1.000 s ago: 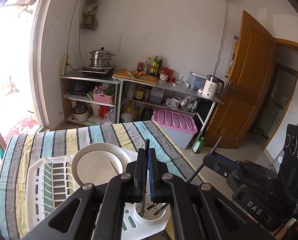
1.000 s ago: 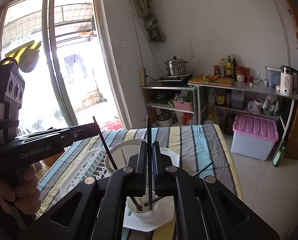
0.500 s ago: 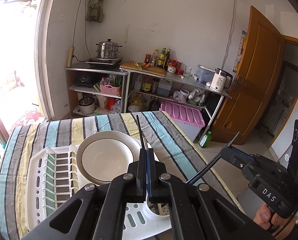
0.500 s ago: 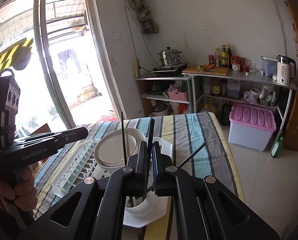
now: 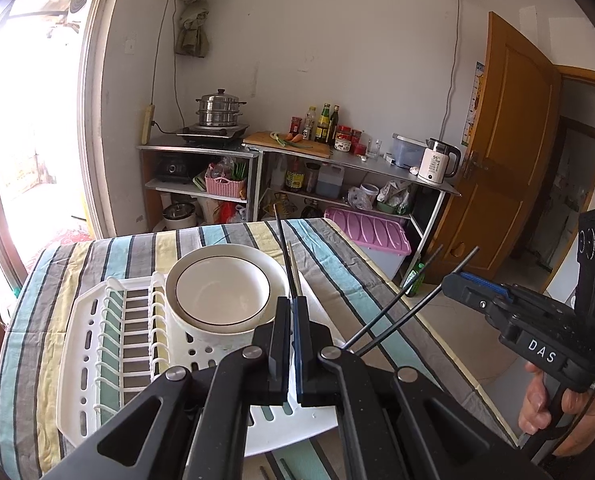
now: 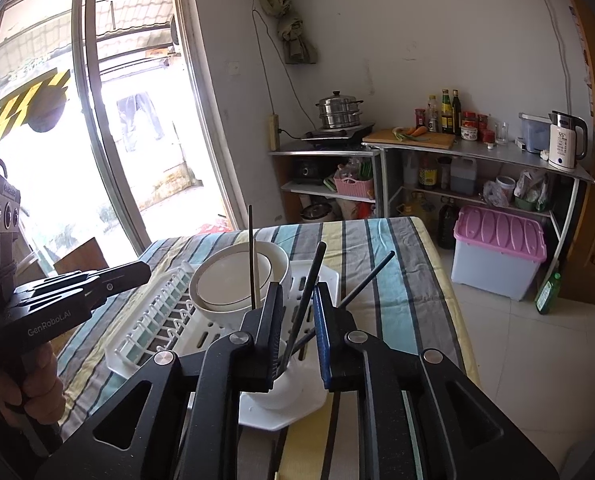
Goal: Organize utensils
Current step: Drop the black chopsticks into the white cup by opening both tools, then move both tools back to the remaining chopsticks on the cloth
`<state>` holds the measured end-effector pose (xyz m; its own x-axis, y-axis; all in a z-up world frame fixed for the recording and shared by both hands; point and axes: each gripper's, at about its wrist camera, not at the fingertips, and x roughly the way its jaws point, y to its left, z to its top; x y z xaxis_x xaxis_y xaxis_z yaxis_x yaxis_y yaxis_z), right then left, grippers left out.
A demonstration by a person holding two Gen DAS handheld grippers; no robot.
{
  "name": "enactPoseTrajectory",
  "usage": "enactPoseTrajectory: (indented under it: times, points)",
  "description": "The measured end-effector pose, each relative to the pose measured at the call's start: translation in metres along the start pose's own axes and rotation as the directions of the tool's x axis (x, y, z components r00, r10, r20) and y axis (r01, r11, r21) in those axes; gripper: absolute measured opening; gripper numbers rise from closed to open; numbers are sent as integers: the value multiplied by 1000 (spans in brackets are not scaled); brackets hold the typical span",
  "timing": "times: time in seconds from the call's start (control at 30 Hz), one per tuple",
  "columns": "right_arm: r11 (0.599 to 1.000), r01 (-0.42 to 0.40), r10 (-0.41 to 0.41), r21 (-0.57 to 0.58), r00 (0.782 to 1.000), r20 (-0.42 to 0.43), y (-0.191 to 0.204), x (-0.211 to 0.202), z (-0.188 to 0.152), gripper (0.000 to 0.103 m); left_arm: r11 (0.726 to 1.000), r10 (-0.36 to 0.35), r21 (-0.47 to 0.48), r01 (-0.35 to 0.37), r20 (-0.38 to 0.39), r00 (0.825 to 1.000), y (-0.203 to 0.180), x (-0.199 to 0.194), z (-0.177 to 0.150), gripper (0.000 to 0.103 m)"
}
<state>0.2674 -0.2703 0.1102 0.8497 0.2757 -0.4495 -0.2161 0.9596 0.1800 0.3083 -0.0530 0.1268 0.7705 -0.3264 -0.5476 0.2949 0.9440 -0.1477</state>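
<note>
My left gripper [image 5: 292, 304] is shut on a dark chopstick [image 5: 282, 240] that stands upright above the white dish rack [image 5: 85, 360]; the rack also shows in the right wrist view [image 6: 169, 320]. My right gripper [image 6: 295, 312] is open over the rack's white utensil cup [image 6: 281, 392]. Two black chopsticks [image 6: 311, 280] lean loose in the cup between its jaws. A third, thin chopstick [image 6: 251, 252] stands upright, held by the left gripper [image 6: 137, 274]. The right gripper [image 5: 457, 282] shows at the right of the left wrist view, with two black chopsticks [image 5: 401, 312] slanting below it.
Stacked white bowls [image 5: 221, 292] sit in the rack on the striped tablecloth [image 5: 137, 252]. The table's right edge drops to the tiled floor [image 6: 517, 340]. A pink-lidded bin [image 6: 497, 248] and metal shelves [image 6: 477, 152] stand behind.
My right gripper has opened and let go of its black chopstick, which now leans in the cup. My left gripper has stayed shut on its chopstick and both views have drawn back and up.
</note>
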Motion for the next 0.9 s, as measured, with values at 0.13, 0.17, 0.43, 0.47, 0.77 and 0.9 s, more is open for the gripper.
enactPoseTrajectory:
  times: [0.13,0.17,0.43,0.47,0.77,0.9]
  points:
    - [1000,-7,7,1,1000,3,1,-13,-11,17,1000,1,15,-1,7,1000,-4,-19,-23,0]
    - [1000,-8,8,-1,1000,4,2,-16,-13,17,1000,1,15,-1,6,1000,-5,-23,-29,1]
    - [1000,-11,11,12,1000,11,-1,-36,-31,26,1000,-6,-9,6,-4,1000,-6,-52,-74,1]
    - [1000,-12,12,14,1000,14,-1,-39,-34,26,1000,-7,-15,7,-2,1000,-5,-56,-79,1]
    - [1000,-26,27,-17,999,41,15,-81,-75,26,999,38,-16,-38,22,999,-3,-103,-137,4]
    - [999,-31,32,-35,999,25,27,-90,-99,26,998,60,-11,-60,26,998,-6,-116,-157,11]
